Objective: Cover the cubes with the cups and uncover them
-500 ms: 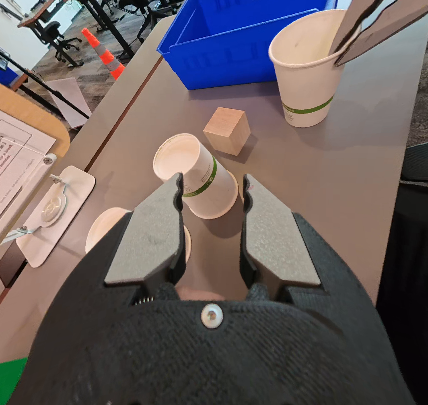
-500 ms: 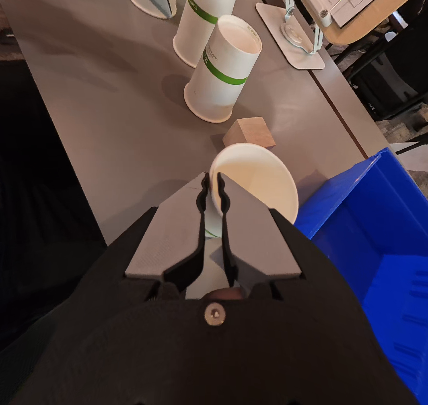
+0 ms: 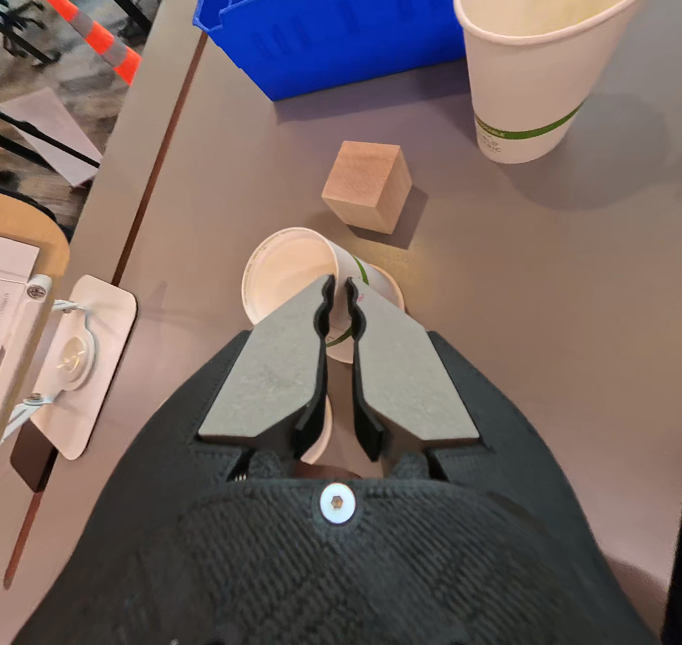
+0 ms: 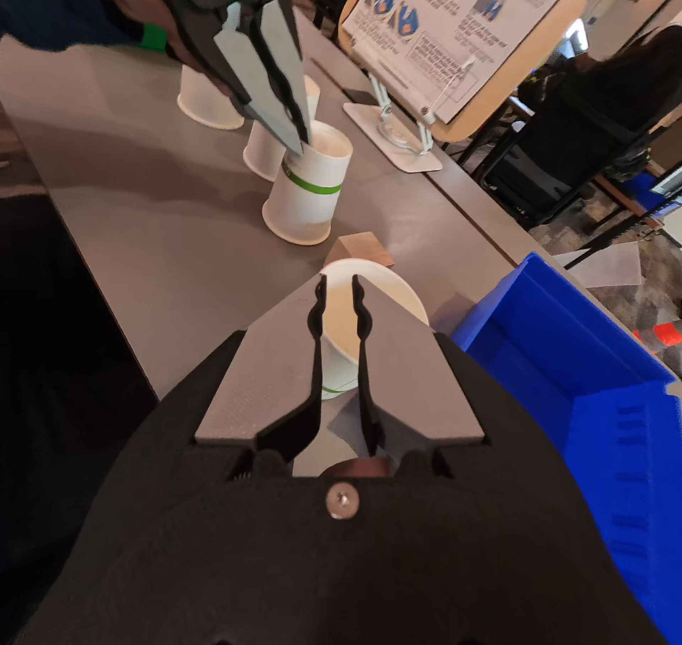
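- Uncover step: left claw (image 3: 340, 283) pinches the upturned base rim of an inverted white cup (image 4: 308, 188) mid-bench.
- Right claw (image 4: 337, 281) stands slightly spread over the rim of an upright cup (image 3: 531, 62) near the blue bin (image 3: 332, 29); grip looks released.
- Bare wooden cube (image 3: 367, 184) sits between both cups.
- Next: lift the inverted cup straight up.

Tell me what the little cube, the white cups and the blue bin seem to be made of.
Cube: looks like pale unfinished wood, with faint grain and matte faces. Cups: apparently paper, matte white with a rolled rim and a printed green band. Bin: probably moulded plastic, smooth, slightly glossy, with ribbed walls.
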Motion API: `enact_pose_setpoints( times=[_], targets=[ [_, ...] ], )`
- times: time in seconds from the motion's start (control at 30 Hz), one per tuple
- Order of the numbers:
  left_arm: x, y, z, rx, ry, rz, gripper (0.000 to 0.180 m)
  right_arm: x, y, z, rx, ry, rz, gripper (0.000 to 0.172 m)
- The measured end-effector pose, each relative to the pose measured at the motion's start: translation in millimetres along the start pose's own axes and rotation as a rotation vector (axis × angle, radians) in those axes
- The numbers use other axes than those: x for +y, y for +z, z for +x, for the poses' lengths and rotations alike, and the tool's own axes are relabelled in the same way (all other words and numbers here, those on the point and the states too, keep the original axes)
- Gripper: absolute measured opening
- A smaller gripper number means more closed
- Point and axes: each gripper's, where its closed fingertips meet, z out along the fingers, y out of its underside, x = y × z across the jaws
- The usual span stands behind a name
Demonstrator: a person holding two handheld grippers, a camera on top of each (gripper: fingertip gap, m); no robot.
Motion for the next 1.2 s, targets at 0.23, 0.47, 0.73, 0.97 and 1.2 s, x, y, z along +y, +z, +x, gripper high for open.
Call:
enact_pose_setpoints(
  times=[0.23, 0.47, 0.73, 0.97, 1.2],
  targets=[
    [-38.1, -56.8, -0.9, -0.135, 0.021, 0.192, 0.001, -26.2, -25.2, -13.3, -0.109, 0.207, 0.193, 0.01],
    [-110.7, -146.0, 74.6, -0.123, -0.041, 0.78, 0.0, -51.5, -26.5, -51.1, -0.262, 0.326, 0.341, 0.033],
    [-111.6, -177.6, 129.5, 0.026, -0.153, 1.073, 0.0, -66.2, -16.6, -62.7, -0.384, 0.476, 0.453, 0.044],
    [-104.5, -187.7, 143.0, 0.189, -0.206, 1.18, 0.0, -88.6, -43.7, -88.2, -0.692, 0.546, 0.629, 0.013],
    [-89.6, -165.8, 140.6, 0.254, -0.258, 1.117, 0.001, -89.4, -46.0, -99.8, -0.764, 0.564, 0.606, 0.004]
  ],
)
